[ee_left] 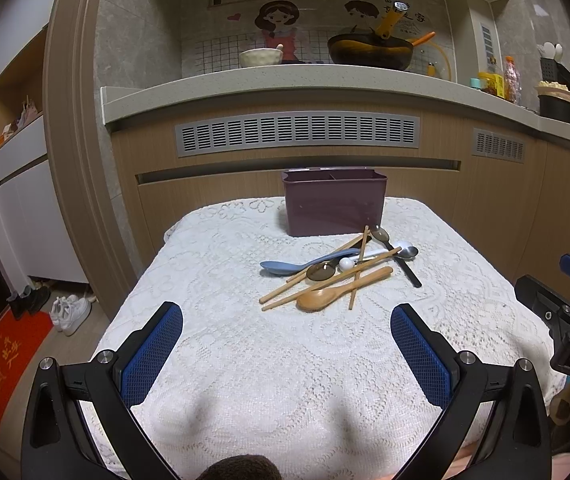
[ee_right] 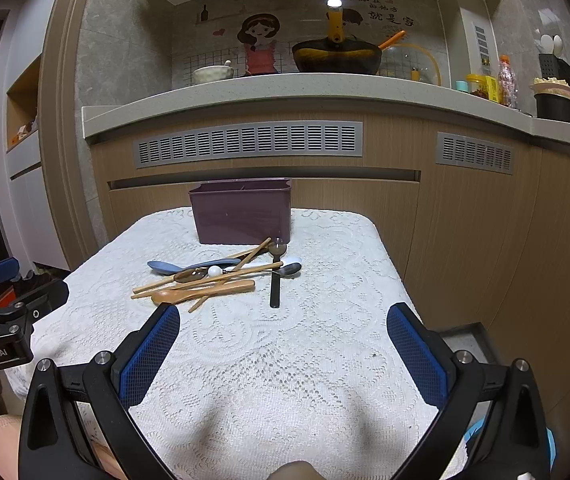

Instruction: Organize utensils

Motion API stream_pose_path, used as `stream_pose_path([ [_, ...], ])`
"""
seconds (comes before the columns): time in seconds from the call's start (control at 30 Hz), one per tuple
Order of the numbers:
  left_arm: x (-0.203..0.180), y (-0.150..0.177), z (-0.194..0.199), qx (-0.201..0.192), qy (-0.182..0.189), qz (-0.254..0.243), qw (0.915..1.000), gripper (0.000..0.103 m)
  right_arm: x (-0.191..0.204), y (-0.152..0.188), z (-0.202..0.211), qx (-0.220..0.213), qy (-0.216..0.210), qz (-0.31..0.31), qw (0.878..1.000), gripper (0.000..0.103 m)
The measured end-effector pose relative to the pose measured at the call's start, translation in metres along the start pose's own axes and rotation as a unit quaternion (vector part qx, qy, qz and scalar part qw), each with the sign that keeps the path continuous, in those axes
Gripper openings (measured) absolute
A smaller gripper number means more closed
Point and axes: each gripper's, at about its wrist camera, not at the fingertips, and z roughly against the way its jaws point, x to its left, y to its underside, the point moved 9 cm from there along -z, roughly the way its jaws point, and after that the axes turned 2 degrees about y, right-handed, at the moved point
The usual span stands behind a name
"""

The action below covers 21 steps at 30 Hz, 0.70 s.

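The purple holder (ee_left: 335, 204) hides its own inside; piled utensils (ee_left: 337, 270) overlap.

Surface: my small table under a white lace tablecloth (ee_left: 245, 360) (ee_right: 285, 360)
Far edge: dark purple plastic utensil box (ee_left: 335, 208) (ee_right: 241, 212), upright
Middle: heap of wooden chopsticks, wooden spoon (ee_left: 337, 291) (ee_right: 201, 293), pale blue spoon (ee_left: 285, 267) (ee_right: 169, 267), black-handled metal spoon (ee_right: 275, 276)

Dim, warm indoor light is seen; soft shadows are cast on the lace-covered desk (ee_left: 245, 360), and edges are bent by fisheye distortion.
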Motion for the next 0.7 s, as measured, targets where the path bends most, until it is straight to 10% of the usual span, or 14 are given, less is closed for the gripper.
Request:
stream_pose_path([
  [0.7, 0.005, -0.045, -0.073, 0.025, 0.058, -0.026, 0.9976, 0.103, 0.001, -0.041, -0.056, 0.016, 0.004, 0.035, 0.999, 0.103],
])
